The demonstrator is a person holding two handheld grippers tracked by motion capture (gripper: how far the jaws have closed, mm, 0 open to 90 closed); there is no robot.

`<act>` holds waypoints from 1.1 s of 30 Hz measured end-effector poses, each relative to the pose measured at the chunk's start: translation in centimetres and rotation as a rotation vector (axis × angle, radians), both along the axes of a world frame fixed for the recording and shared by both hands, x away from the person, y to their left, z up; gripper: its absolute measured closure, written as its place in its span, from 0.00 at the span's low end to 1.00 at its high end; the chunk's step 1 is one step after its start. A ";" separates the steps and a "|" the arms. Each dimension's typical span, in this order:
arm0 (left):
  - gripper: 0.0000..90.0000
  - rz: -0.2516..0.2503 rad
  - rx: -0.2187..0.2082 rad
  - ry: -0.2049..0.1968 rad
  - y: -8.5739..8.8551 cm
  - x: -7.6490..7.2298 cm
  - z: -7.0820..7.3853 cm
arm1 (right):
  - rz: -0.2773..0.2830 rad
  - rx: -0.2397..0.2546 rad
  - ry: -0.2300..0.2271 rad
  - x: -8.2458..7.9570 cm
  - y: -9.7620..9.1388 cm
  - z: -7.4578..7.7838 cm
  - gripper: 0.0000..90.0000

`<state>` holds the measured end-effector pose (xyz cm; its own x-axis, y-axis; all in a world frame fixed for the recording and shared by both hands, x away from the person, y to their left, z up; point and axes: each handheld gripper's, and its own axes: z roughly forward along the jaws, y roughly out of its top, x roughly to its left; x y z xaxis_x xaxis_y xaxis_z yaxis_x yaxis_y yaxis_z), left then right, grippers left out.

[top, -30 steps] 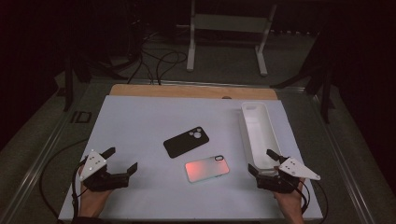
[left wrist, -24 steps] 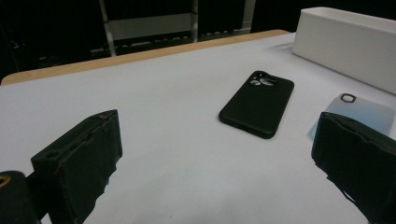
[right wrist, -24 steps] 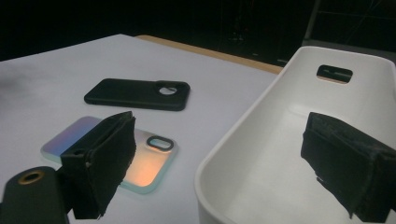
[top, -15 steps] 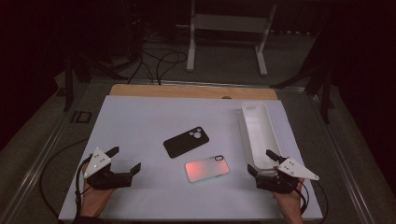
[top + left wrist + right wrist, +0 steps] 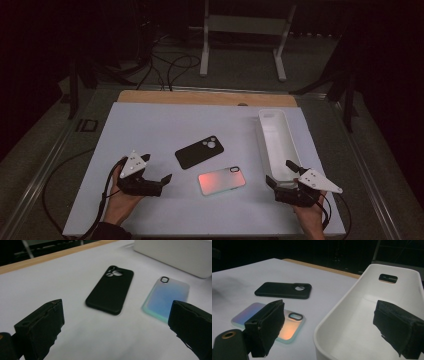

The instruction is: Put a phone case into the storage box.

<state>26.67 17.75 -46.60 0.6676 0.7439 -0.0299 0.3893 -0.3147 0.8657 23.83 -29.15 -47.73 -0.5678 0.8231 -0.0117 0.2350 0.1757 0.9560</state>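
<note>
1. Black and iridescent, two phone cases lie mid-surface in the high view: the black case sits just beyond and left of the iridescent case, both long axes running left-right with a slight tilt. The white tray stands right of the iridescent case, its length running away from the person. The left gripper is left of the iridescent case, the right gripper right of it, at the tray's near end; by my judgement the right one is slightly nearer that case, the left one nearer the black case. Both sets of fingers are spread wide and hold nothing.

2. In the left gripper view, the fingers gape wide and empty above the white surface. The black case lies ahead between them, long axis pointing away; the iridescent case is beside it, toward the tray.

3. In the right gripper view, the fingers stand wide apart, gripping nothing. One overlaps the iridescent case; the other hangs over the tray interior. The black case lies beyond the iridescent one.
</note>
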 end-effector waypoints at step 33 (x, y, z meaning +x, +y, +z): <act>0.02 -0.258 0.176 0.124 -11.2 4.6 -2.4 | 0.003 0.003 0.005 0.0 0.0 -0.1 0.11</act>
